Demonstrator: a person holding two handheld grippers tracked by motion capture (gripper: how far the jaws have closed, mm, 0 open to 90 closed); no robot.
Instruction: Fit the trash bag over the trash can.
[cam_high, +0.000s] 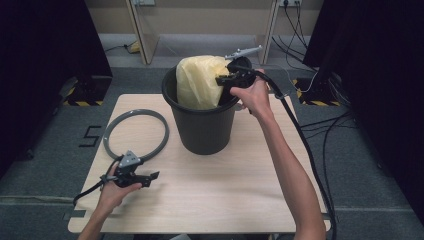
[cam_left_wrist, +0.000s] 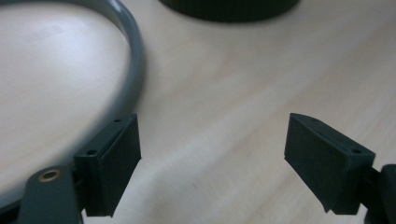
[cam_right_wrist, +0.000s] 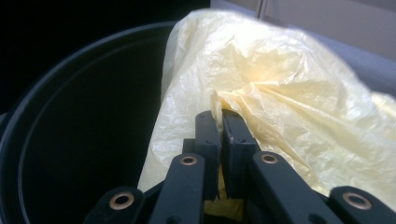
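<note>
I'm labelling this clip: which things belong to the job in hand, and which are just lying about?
In the job:
- yellow bag, pinched by the right gripper
- black bin
- grey ring, beside the open left gripper

Lying about:
- floor cables

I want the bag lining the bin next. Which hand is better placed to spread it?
Right. The right gripper is already shut on the thin yellow plastic bag at the black plastic bin. The left gripper hangs open beside the grey ring, away from the bin.

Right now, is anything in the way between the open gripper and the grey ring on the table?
Nothing visible. The left gripper is open over bare tabletop, and the grey ring lies right beside it. The black bucket stands farther back, off to the side.
</note>
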